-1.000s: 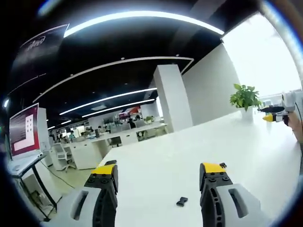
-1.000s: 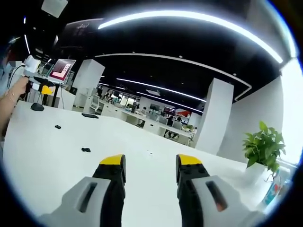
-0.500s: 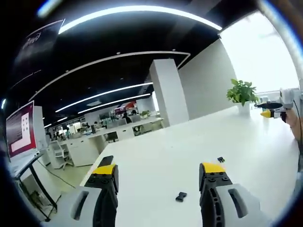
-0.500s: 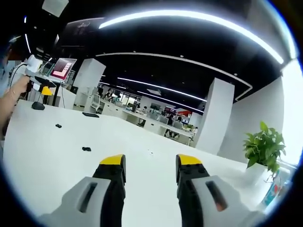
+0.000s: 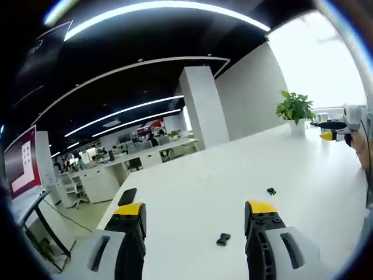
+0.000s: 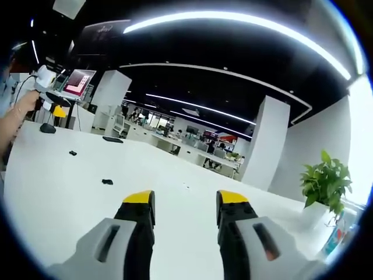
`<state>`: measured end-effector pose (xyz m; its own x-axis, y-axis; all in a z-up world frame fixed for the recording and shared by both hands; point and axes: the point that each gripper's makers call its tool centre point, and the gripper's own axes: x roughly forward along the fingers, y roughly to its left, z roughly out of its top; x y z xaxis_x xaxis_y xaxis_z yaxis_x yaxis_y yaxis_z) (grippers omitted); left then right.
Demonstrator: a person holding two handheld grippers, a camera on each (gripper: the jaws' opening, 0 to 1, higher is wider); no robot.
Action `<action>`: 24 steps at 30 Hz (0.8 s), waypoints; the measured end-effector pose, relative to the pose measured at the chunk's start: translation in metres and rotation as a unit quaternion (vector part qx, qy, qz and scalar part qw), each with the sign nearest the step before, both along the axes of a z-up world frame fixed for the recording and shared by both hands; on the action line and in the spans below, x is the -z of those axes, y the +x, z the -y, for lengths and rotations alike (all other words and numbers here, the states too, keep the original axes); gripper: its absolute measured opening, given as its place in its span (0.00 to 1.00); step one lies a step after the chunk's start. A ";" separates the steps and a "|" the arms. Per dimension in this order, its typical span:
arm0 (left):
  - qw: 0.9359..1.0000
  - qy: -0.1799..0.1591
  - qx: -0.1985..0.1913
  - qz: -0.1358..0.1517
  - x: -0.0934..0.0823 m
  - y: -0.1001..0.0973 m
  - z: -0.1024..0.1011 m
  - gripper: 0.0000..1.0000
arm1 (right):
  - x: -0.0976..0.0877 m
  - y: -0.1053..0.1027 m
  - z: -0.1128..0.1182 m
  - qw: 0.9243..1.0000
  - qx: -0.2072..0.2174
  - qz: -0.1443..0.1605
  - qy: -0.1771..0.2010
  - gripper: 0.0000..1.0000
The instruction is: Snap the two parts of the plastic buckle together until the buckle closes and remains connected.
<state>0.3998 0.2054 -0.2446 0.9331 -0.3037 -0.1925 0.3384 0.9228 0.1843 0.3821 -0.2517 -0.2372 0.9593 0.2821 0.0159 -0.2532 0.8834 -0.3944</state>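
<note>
Fingers [image 5: 259,213] apart, buckle parts [image 5: 223,239] unjoined — table [image 5: 192,198].

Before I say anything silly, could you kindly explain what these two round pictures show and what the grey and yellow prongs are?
A person holds a two-jaw gripper in each hand, and a fisheye camera rides on each one. The prongs are the jaws. In the left gripper view the left gripper stands open and holds nothing. In the right gripper view the right gripper is open and empty too. Both hover over a white table in an office. Two small black buckle parts lie apart on it, the near buckle part and the far buckle part. A potted plant stands at the far end.
</note>
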 end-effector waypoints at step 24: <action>0.998 0.039 0.023 -0.042 0.018 0.012 0.004 0.67 | 0.003 0.001 -0.003 1.000 -0.001 -0.007 -0.013 0.42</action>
<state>0.4120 0.2017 -0.2624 0.8983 -0.3260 -0.2945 0.3966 0.8902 0.2244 0.3829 -0.2486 -0.2405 0.9588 0.2842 -0.0041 -0.2603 0.8723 -0.4140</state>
